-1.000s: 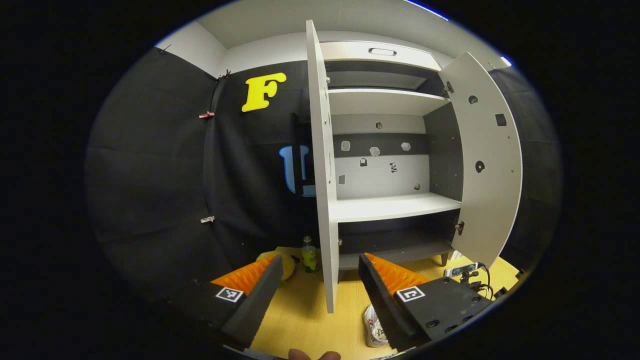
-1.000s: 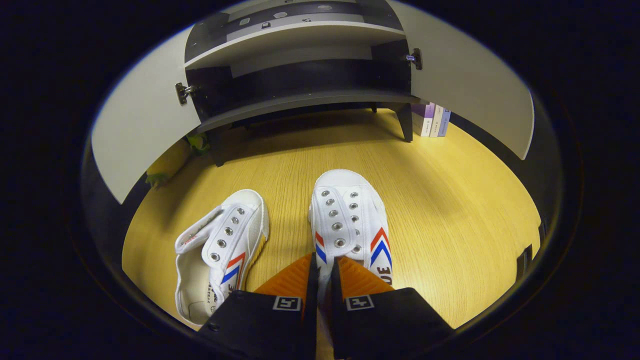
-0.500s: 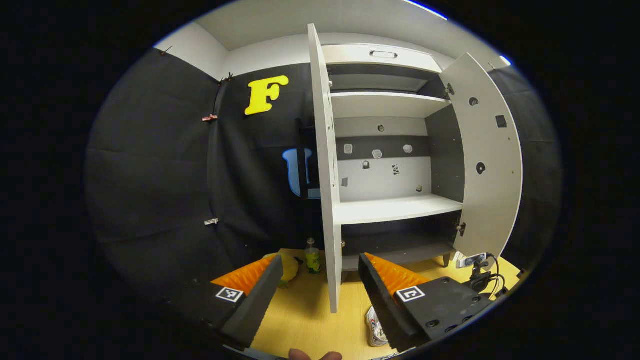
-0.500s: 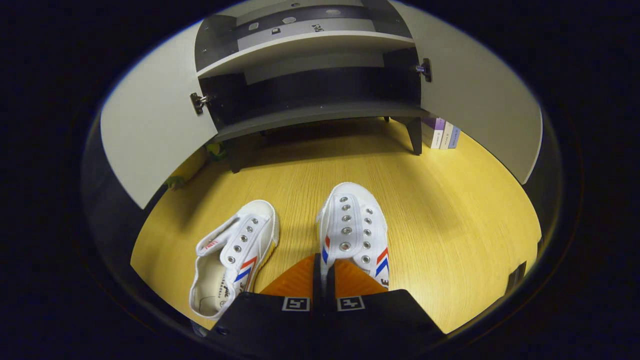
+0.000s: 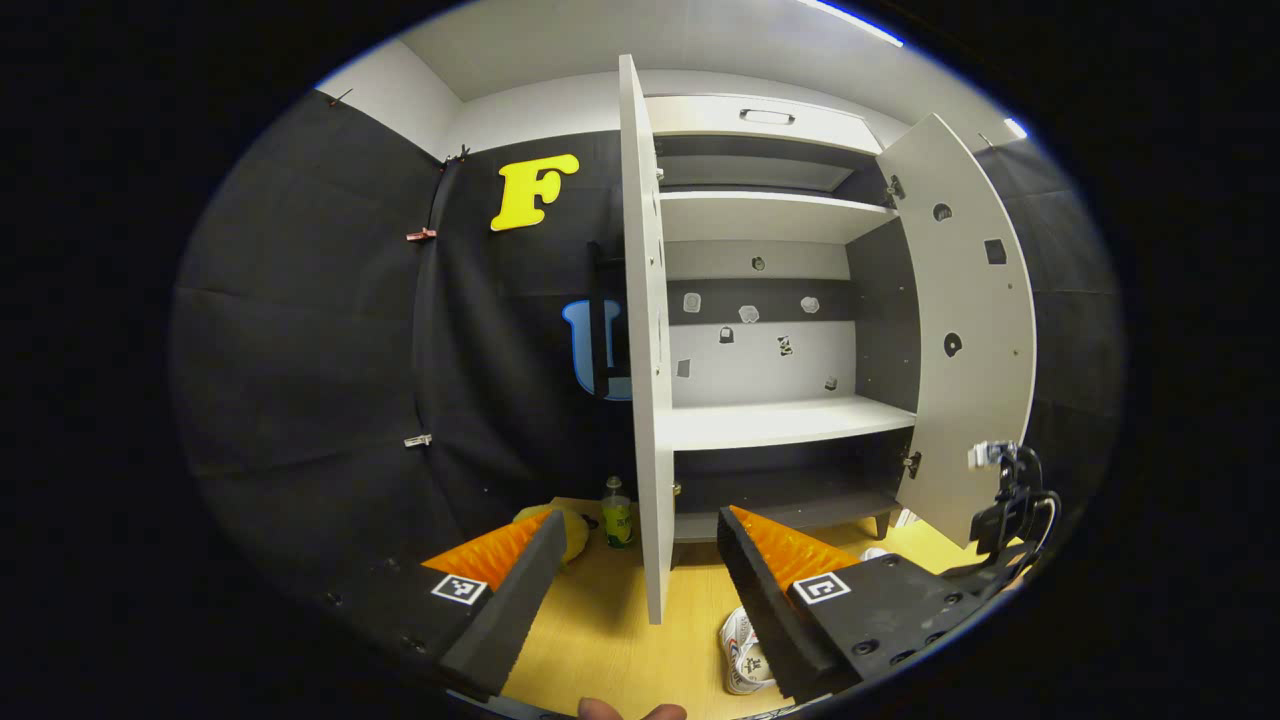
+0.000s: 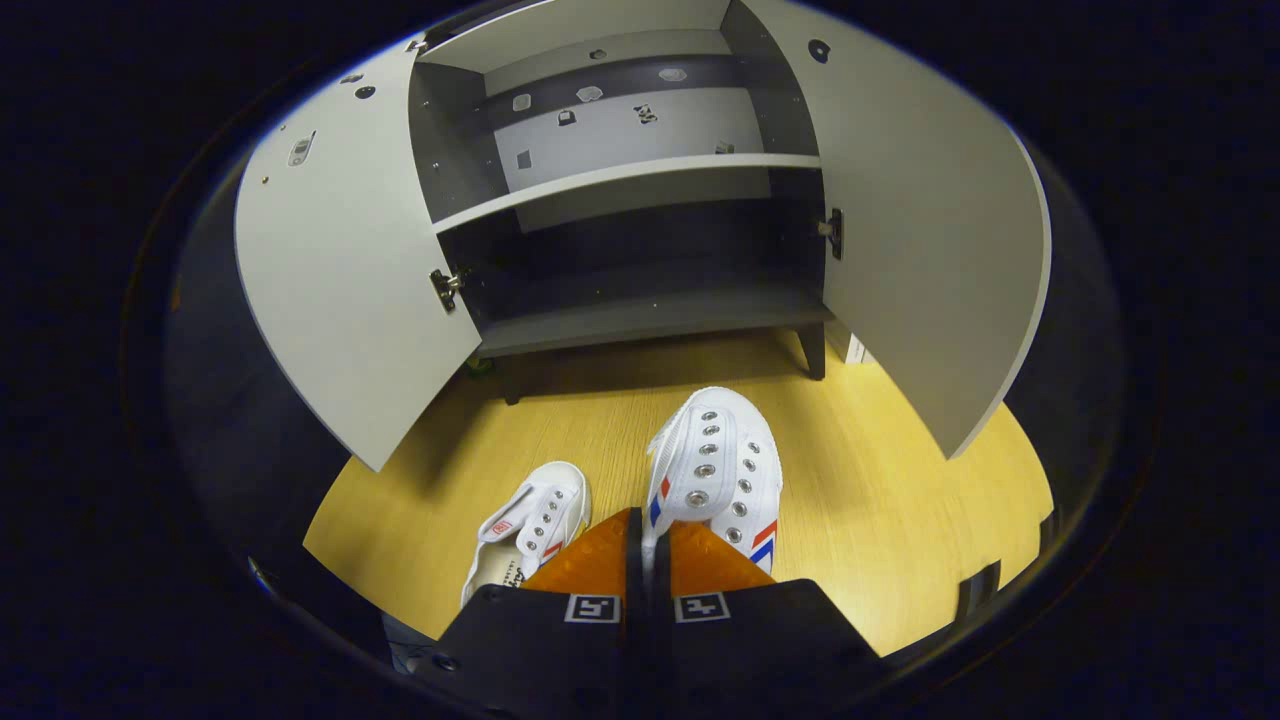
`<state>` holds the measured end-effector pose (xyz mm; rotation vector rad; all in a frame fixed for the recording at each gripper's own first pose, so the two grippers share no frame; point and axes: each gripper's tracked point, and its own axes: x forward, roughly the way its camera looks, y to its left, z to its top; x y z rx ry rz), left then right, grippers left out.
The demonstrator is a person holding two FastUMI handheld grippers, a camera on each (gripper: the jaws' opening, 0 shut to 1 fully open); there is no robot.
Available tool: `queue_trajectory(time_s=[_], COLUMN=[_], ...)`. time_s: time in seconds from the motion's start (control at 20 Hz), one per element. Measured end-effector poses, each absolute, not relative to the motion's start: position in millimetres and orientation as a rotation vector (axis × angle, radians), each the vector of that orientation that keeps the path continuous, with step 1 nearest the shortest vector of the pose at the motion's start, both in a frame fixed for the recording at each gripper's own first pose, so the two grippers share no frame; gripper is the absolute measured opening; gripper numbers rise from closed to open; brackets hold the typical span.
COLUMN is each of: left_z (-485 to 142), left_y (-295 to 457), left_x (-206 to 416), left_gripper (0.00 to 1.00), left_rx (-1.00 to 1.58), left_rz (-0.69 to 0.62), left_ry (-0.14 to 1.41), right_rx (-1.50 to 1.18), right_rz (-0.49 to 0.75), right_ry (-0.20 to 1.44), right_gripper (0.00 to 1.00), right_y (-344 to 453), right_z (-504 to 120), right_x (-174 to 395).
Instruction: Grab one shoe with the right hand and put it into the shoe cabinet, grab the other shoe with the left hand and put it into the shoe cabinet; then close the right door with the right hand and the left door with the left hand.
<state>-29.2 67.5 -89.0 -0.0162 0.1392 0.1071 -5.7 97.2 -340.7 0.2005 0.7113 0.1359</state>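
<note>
In the right gripper view my right gripper (image 6: 648, 530) is shut on a white shoe (image 6: 720, 470) with red and blue stripes, held off the floor with its toe toward the cabinet (image 6: 640, 315). The other white shoe (image 6: 530, 530) lies on the yellow wooden floor to its left. Both cabinet doors stand open, the left door (image 6: 340, 260) and the right door (image 6: 920, 230). In the left gripper view my left gripper (image 5: 640, 545) is open, facing the edge of the left door (image 5: 645, 340), and the shoe on the floor (image 5: 745, 650) peeks out beside its right finger.
A green bottle (image 5: 618, 515) and a yellow toy (image 5: 570, 530) sit on the floor left of the cabinet. The other gripper's hardware with cables (image 5: 1005, 505) shows at the right edge of the left gripper view. The shelves (image 5: 780, 420) are bare.
My right gripper has risen and pulled back with the shoe in it, so more of the cabinet is visible. The left gripper has barely shifted.
</note>
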Motion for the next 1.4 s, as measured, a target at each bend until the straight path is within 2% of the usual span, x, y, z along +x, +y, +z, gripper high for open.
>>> queue_trajectory(time_s=[0.3, 0.5, 0.7, 0.95, 1.15, 1.4], left_z=[-93.8, -98.2, -97.8, -102.5, -107.2, -112.5], left_y=[49.7, 40.3, 32.6, 29.4, 34.0, 41.5], left_x=[-25.4, -20.6, -13.9, -7.5, -2.0, 2.0], left_gripper=[0.95, 0.95, 0.95, 0.95, 0.95, 0.95], left_rx=[-0.032, -0.046, -0.038, -0.045, -0.052, -0.054], left_rz=[0.072, 0.051, 0.030, 0.023, 0.029, 0.052], left_ry=[0.133, 0.140, 0.136, 0.151, 0.163, 0.180], right_rx=[0.207, 0.218, 0.185, 0.111, 0.054, -0.093], right_rz=[0.165, 0.187, 0.176, 0.155, 0.152, 0.090], right_ry=[0.614, 0.522, 0.458, 0.418, 0.465, 0.511], right_gripper=[0.05, 0.05, 0.05, 0.05, 0.05, 0.05], right_y=[95.9, 103.1, 97.8, 87.5, 85.5, 67.4], right_z=[-234.8, -166.6, -126.6, -99.5, -117.2, -149.5], right_x=[36.7, 90.8, 156.2, 244.5, 311.6, 382.1])
